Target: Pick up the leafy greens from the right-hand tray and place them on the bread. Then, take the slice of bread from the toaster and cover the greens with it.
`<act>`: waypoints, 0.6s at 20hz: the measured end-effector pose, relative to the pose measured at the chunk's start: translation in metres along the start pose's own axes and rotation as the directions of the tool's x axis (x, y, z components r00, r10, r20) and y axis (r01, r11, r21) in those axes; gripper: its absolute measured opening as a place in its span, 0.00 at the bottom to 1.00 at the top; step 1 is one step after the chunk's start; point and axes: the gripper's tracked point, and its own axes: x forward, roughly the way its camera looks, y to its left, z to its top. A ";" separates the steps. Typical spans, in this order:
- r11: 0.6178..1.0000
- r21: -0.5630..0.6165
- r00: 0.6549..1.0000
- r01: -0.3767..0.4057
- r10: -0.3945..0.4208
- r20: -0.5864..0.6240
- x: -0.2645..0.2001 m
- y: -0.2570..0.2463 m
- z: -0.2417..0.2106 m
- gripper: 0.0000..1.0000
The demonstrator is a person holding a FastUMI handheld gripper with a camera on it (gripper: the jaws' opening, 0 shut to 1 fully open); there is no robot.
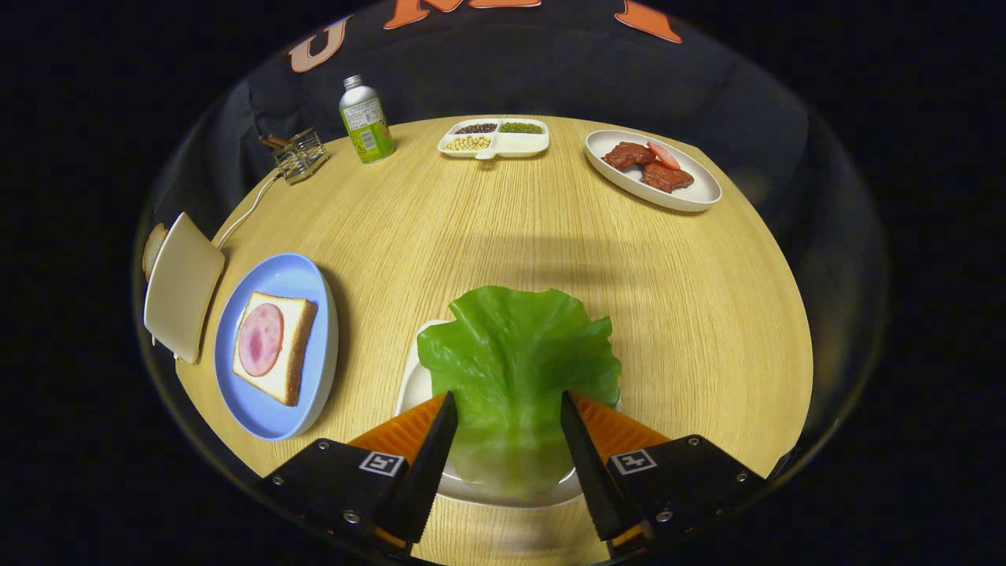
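Note:
A large green lettuce leaf (515, 354) lies on a small white tray (412, 387) at the near middle of the round wooden table. My gripper (508, 398) is open, one finger on each side of the leaf's near half, with the leaf between them. Left of the tray, a blue plate (302, 275) carries a slice of bread (292, 346) topped with a round of pink ham (260, 339). Further left stands a cream toaster (182, 287), and a bread slice (153, 248) peeks out behind it.
At the back of the table stand a green-labelled bottle (365, 120), a small wire rack (299, 154), a divided white dish of beans (495, 138) and an oval white plate of meat slices (652, 169). A white cord (247, 212) runs from the toaster.

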 end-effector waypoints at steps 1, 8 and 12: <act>1.000 -0.004 1.000 0.014 -0.014 0.006 -0.001 -0.002 0.002 0.78; 0.998 0.053 1.000 0.029 -0.029 0.006 0.001 -0.013 0.005 0.24; 0.984 0.158 0.996 -0.085 0.086 0.002 -0.005 -0.002 0.006 0.09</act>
